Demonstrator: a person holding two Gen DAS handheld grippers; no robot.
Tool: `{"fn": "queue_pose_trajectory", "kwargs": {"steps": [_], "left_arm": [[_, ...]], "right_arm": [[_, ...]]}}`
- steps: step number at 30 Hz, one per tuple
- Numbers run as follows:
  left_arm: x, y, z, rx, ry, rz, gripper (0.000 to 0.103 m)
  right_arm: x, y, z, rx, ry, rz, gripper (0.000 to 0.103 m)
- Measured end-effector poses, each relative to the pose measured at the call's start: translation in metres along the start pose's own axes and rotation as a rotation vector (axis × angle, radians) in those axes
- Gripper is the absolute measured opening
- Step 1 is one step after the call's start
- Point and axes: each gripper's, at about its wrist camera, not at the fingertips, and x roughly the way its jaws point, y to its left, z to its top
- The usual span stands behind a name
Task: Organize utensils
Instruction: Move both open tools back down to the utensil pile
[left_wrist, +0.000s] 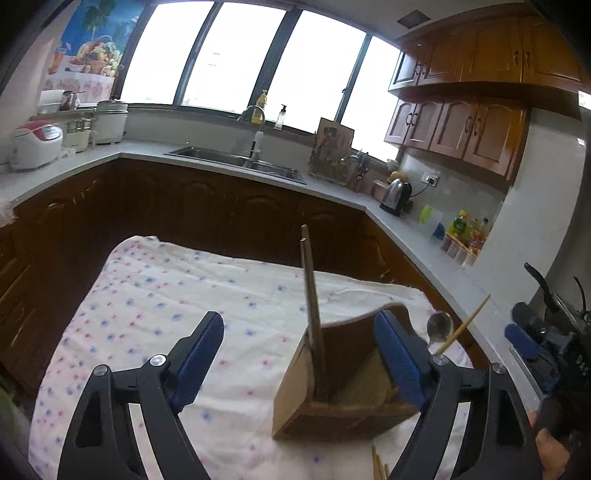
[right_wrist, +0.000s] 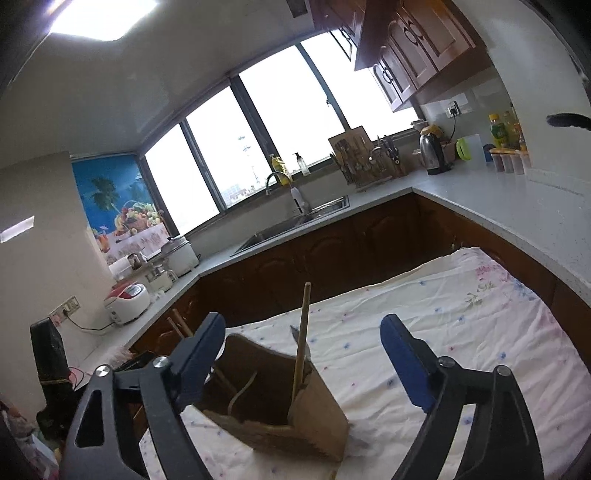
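A bench draped in a white floral cloth fills the middle of a home kitchen, with grey countertops, a steel sink and dark wood cabinets wrapping around behind it. On the cloth stands a wooden utensil holder, an open-topped brown box with a scooped rim and a woven lining visible inside; it sits toward the right of the left wrist view and low centre in the right wrist view.

The left gripper hovers in front of the box with its blue-padded fingers spread wide and holding nothing, the right-hand pad overlapping the box's far edge. The right gripper hangs likewise, fingers wide apart and empty, the box between and just below them.

A pair of dark wooden chopsticks stands nearly upright in a corner of the box, and the right wrist view shows a paler stick leaning in another corner. Behind the box a metal spoon and a light bamboo chopstick stick up at an angle; whether they rest inside a compartment cannot be told. More pale stick ends lie on the cloth at the bottom edge.

The chopsticks look light, stiff and smooth, likely to slip or pivot in a pinch, so a grip near mid-length would probably steady them best. The spoon appears heavier at the bowl and slick; its handle seems the sensible hold.
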Motion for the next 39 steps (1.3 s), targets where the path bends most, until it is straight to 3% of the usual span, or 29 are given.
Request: {"fn": "queue_pose_trajectory", "kwargs": {"steps": [10,21,30,39], "left_arm": [[-0.058,0.005,-0.038,-0.027,0.075,0.025,0.09],[-0.097,0.004,-0.076,-0.083,0.193,0.03,0.09],[-0.111,-0.001,-0.092,-0.102,0.256,0.03,0.09],[-0.101,-0.012,-0.103,-0.072,0.306,0.032,0.09]], "right_arm": [[-0.051,-0.001,-0.028,0.006,0.05,0.0,0.094],[-0.107,-0.016,-0.077,0.0,0.141,-0.092,0.095],[-0.126,-0.027,-0.111,0.008,0.207,-0.133,0.095],[-0.122,-0.027,-0.126,-0.004,0.257,-0.137,0.094]]}}
